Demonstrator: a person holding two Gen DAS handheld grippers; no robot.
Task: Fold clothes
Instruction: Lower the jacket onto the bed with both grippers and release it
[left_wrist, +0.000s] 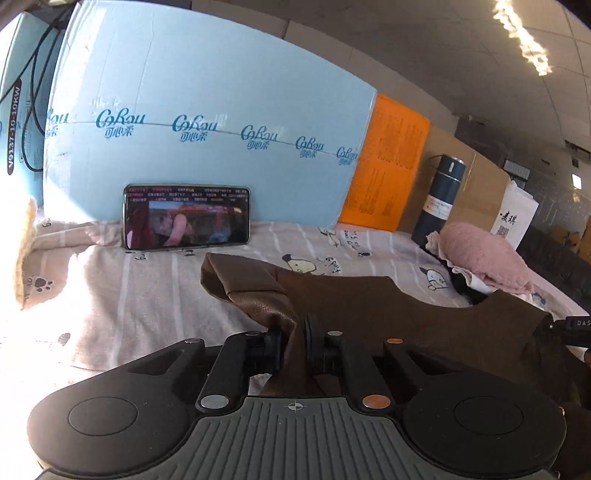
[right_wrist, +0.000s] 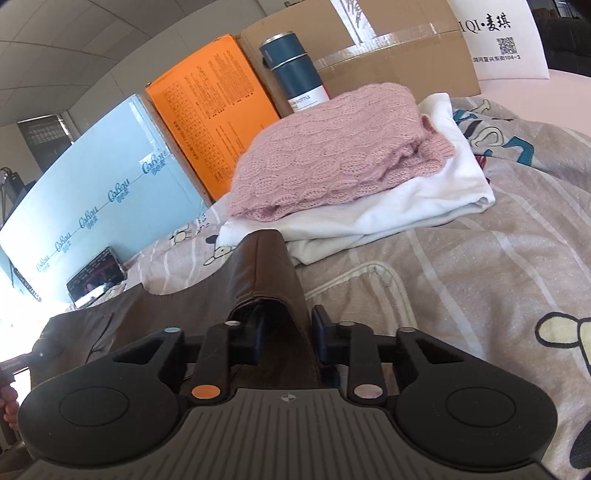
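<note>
A patterned bedsheet, pale with stripes and cartoon dogs, covers the whole work surface; its printed words are too small and warped to read. Along the back stands a light-blue carton printed repeatedly with "CoRou" over Chinese characters, its left end cut off by the picture edge. Next to it come an orange box whose fine print cannot be made out, and a brown cardboard box sealed with clear tape.

The brown garment, smooth like leather at its straps, lies spread on the sheet between the two grippers; its lower part is hidden behind both tools. The left gripper is clenched on one strap, cloth pinched between its pads. The right gripper clasps the other strap, which stands up in a fold between its fingers.

Beyond, a folded pink knit sweater rests on a folded white garment. A white paper bag reads "QI·麦琪" with a QR code, its first letters cut off. A dark-blue flask shows "BOTTLE" on its label, half hidden by the sweater. A phone leans on the blue carton, its screen text illegible.
</note>
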